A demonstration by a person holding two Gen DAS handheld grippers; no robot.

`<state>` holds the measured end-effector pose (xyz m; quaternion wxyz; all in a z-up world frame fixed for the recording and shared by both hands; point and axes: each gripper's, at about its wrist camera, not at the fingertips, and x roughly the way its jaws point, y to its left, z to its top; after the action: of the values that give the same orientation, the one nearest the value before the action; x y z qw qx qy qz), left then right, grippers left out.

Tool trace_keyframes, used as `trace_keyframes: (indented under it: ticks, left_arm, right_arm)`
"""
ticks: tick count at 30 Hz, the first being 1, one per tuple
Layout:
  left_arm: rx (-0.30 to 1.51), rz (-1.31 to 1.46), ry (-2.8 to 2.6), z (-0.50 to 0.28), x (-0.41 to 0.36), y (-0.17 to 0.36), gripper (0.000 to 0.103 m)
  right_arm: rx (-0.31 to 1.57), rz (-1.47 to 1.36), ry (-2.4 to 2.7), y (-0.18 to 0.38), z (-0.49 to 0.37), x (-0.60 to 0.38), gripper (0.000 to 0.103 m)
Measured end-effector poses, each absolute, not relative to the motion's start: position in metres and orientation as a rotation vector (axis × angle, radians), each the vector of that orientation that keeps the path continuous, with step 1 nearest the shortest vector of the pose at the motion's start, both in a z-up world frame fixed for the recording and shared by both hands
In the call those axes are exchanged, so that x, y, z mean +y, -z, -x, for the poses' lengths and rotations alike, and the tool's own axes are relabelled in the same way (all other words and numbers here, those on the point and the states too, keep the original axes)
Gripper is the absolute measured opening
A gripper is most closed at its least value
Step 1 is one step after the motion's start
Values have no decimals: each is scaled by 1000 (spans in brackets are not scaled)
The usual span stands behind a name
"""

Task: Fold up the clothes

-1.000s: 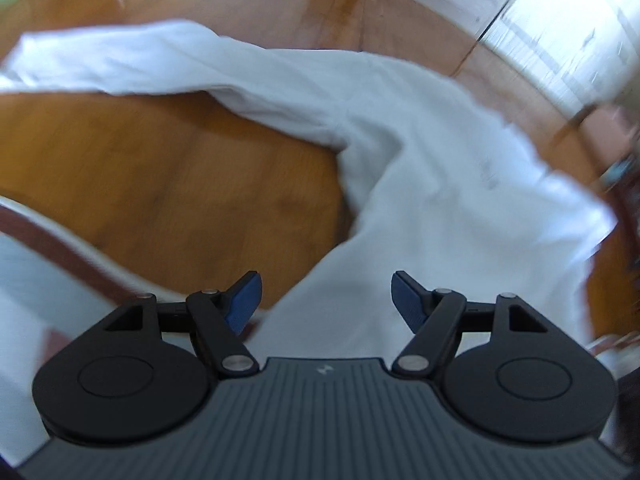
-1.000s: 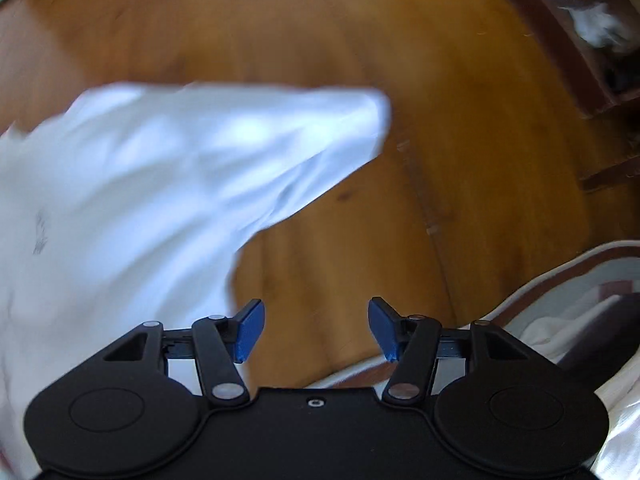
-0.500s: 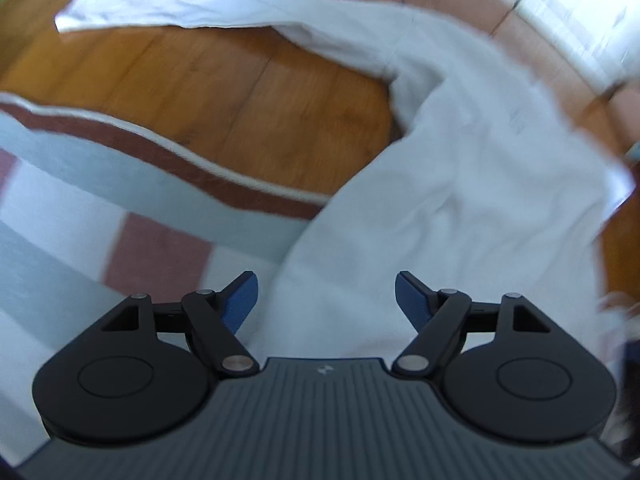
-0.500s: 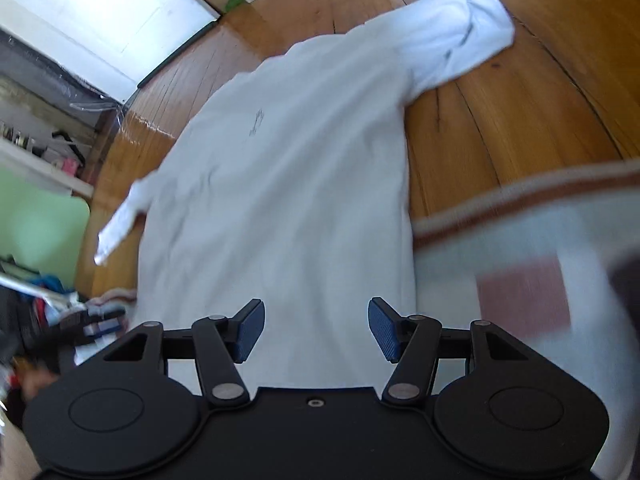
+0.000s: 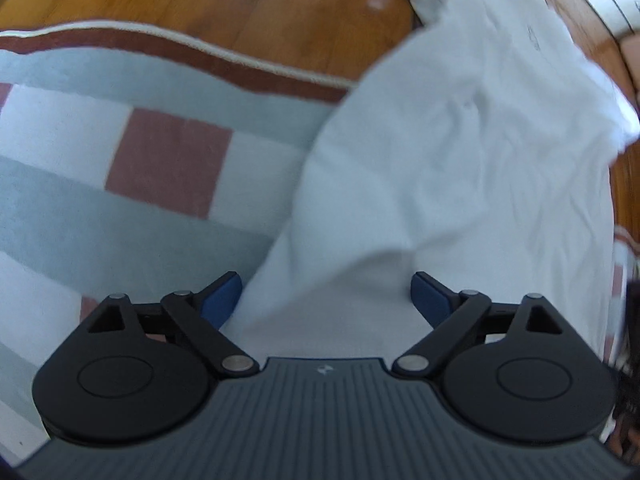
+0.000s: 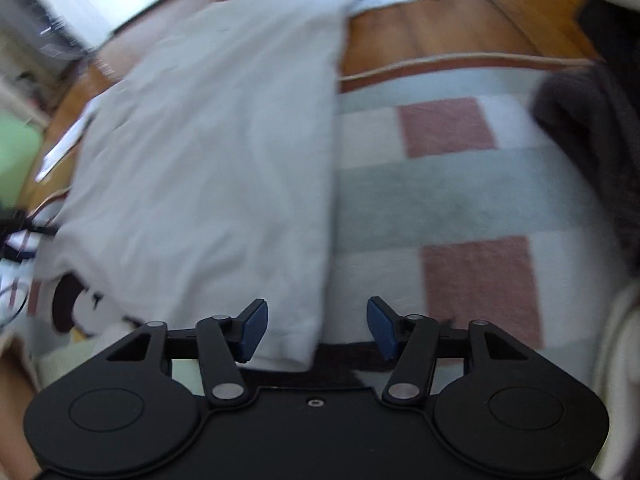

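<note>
A white long-sleeved shirt [image 5: 460,168] lies spread flat, its lower part on a checked rug [image 5: 120,168] and its upper part and sleeves on the wooden floor [image 5: 248,4]. The left tongs [image 5: 326,296] hang over the hem near its left corner, jaws spreading wider, cloth below them but not pinched. The right tongs [image 6: 316,326] sit over the shirt's [image 6: 208,152] right bottom corner, jaws narrowing with the corner between them, pads not yet pressing it. A dark garment [image 6: 592,128] lies on the rug [image 6: 480,200] to the right. Both views are blurred; the shirt's far sleeve is cut off.
</note>
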<state>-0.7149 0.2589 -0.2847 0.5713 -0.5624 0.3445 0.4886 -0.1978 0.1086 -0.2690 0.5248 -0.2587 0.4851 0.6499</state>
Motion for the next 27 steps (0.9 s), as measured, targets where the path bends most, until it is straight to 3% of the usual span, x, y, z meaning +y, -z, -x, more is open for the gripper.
trace_keyframes:
  ticks: [1, 2, 3, 9, 11, 14, 18, 22, 27]
  left_arm:
    - [796, 1300, -1126, 713, 257, 283, 85]
    - [782, 1280, -1102, 710, 257, 280, 43]
    - [771, 1264, -1084, 707, 257, 274, 5]
    - [620, 1111, -1071, 699, 236, 197, 5]
    - [606, 1132, -1044, 699, 225, 184, 5]
    - [774, 1204, -973, 683, 212, 210, 5]
    - [1037, 1117, -930, 645, 199, 236, 5]
    - [1035, 1111, -951, 644, 206, 227, 6]
    - [1121, 1088, -954, 645, 198, 236, 7]
  right_arm:
    - [1156, 613, -1575, 270, 201, 112, 27]
    - [1153, 611, -1579, 269, 204, 116, 7]
    - [1135, 597, -1590, 263, 206, 123, 7]
    - [897, 265, -1815, 139, 179, 121, 6]
    - [770, 402, -1717, 121, 177, 114, 6]
    - [673, 801, -1455, 170, 183, 112, 5]
    - [826, 971, -1330, 243, 182, 112, 5]
    - [770, 904, -1393, 220, 188, 110, 5]
    - [878, 859, -1355, 222, 169, 114, 6]
